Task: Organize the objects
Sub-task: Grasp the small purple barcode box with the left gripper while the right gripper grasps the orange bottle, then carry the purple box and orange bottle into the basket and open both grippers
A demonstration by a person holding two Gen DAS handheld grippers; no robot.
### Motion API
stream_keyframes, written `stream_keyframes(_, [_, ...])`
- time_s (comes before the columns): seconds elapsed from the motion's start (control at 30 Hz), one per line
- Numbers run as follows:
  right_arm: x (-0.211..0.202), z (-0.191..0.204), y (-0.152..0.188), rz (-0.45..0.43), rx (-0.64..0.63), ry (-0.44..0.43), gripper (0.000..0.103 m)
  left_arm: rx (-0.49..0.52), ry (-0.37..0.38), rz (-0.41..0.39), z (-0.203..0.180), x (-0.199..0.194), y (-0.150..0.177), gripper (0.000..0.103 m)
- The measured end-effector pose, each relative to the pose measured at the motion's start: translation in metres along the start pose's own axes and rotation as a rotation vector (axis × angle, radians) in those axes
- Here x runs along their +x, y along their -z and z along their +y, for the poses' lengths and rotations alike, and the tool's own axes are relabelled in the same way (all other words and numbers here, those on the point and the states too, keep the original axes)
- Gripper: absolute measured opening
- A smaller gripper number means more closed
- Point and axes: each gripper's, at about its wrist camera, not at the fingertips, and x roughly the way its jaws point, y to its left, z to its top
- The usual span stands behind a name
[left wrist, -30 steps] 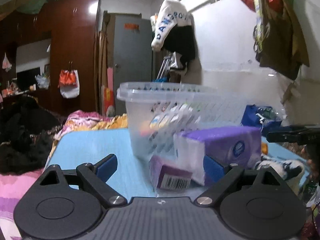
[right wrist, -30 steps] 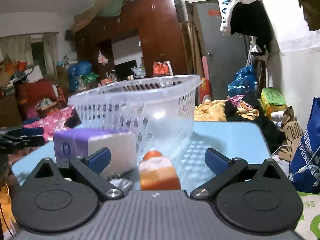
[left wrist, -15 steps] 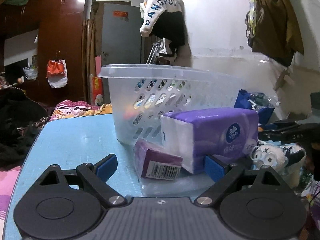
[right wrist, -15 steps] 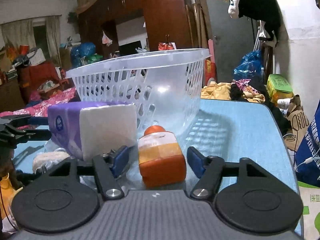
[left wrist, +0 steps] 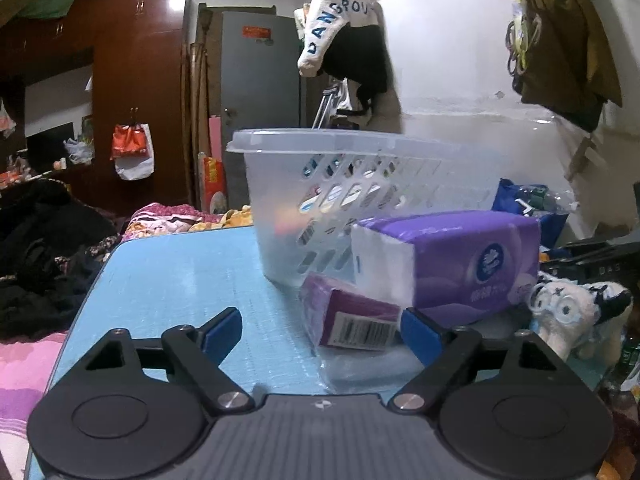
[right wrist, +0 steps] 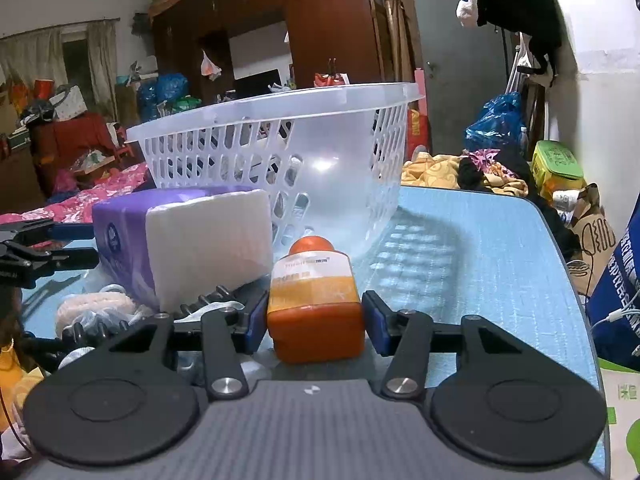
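Note:
A clear plastic basket [left wrist: 360, 184] stands on the blue table [left wrist: 180, 280]; it also shows in the right wrist view [right wrist: 280, 140]. A purple tissue pack [left wrist: 452, 256] and a small purple box [left wrist: 352, 316] lie in front of it. My left gripper [left wrist: 320, 330] is open, its jaws on either side of the small box without touching it. My right gripper [right wrist: 316, 316] has its pads against both sides of an orange bottle [right wrist: 314, 304] lying on the table [right wrist: 480, 260]. The tissue pack [right wrist: 188, 248] lies to the bottle's left.
A white plush toy [left wrist: 576, 316] lies right of the tissue pack. Clear plastic wrap [left wrist: 368, 368] lies under the small box. Small soft items [right wrist: 96, 312] lie at the left of the right wrist view. Clothes and bags surround the table.
My right gripper closed in from wide open onto the orange bottle as it moved up to it. My left gripper came nearer the small purple box and stayed open.

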Motion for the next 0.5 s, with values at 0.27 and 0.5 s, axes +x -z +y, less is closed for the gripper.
stream_keyframes(0.27, [0.0, 0.002, 0.0, 0.001, -0.002, -0.001, 0.053, 0.078, -0.079, 0.029, -0.021, 0.014, -0.009, 0.083])
stream_keyframes(0.5, [0.001, 0.004, 0.001, 0.004, -0.017, 0.003, 0.053, 0.109, -0.102, 0.094, -0.04, 0.028, -0.016, 0.065])
